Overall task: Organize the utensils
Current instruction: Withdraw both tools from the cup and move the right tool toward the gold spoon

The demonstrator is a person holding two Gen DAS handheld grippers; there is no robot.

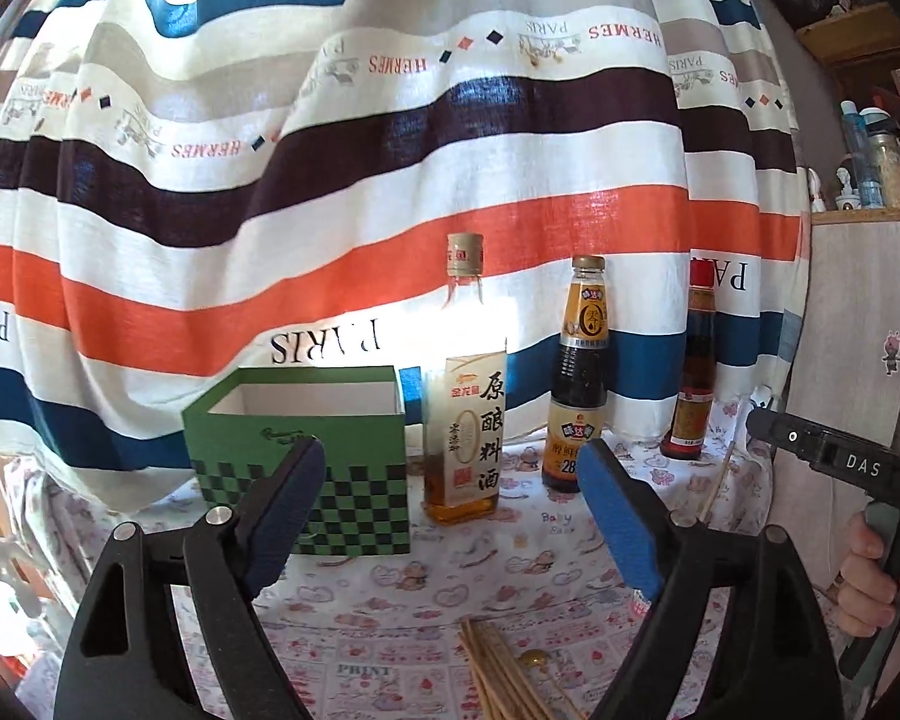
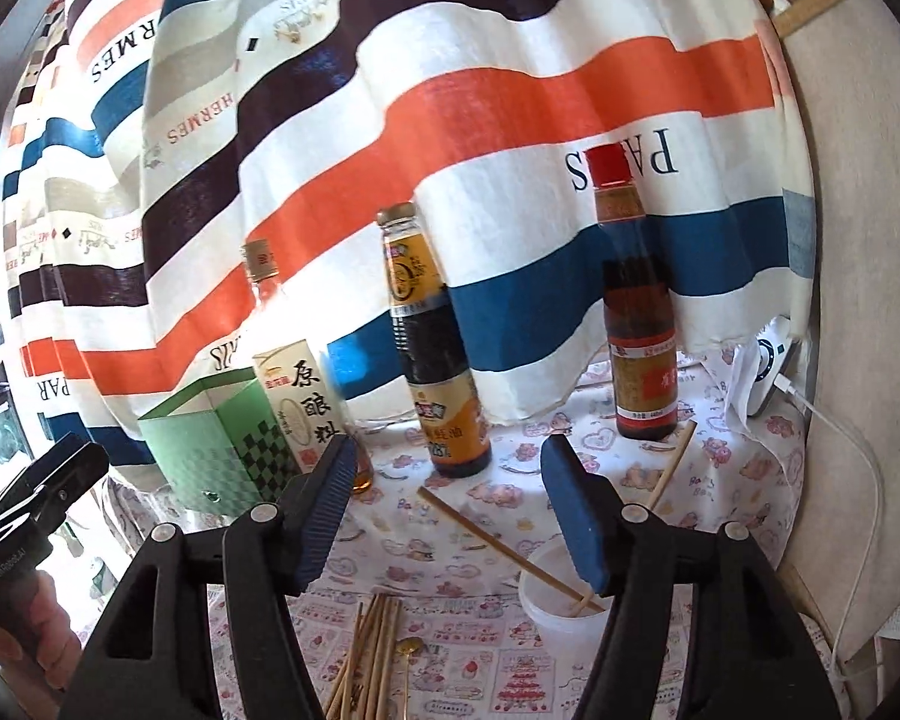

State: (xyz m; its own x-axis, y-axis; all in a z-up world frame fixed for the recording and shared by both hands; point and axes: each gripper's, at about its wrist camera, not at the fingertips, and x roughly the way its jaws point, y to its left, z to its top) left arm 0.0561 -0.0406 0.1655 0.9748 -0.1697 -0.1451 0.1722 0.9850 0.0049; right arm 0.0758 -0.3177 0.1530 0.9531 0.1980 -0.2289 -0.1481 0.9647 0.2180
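Left claw [image 1: 450, 510]: blue-padded jaws spread wide, nothing between them, raised above the counter [image 1: 510, 588] with its pink cartoon-print cloth.
Right claw [image 2: 450, 510]: jaws apart, gripping nothing.
Bundle of thin bamboo chopsticks [image 2: 369, 654]: lying loose on the cloth, below both claws.
Single bamboo chopstick [image 2: 498, 546]: leaning into the white plastic cup [image 2: 546, 612].
Green checkered paper box [image 1: 306, 456]: upright, just beside the clear cooking-wine bottle [image 1: 465, 420].

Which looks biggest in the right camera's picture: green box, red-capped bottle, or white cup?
1. Red-capped bottle, tallest.
2. Green box, similar overall, so this order is unsure.
3. White cup, smallest, though nearest the camera and partly hidden.
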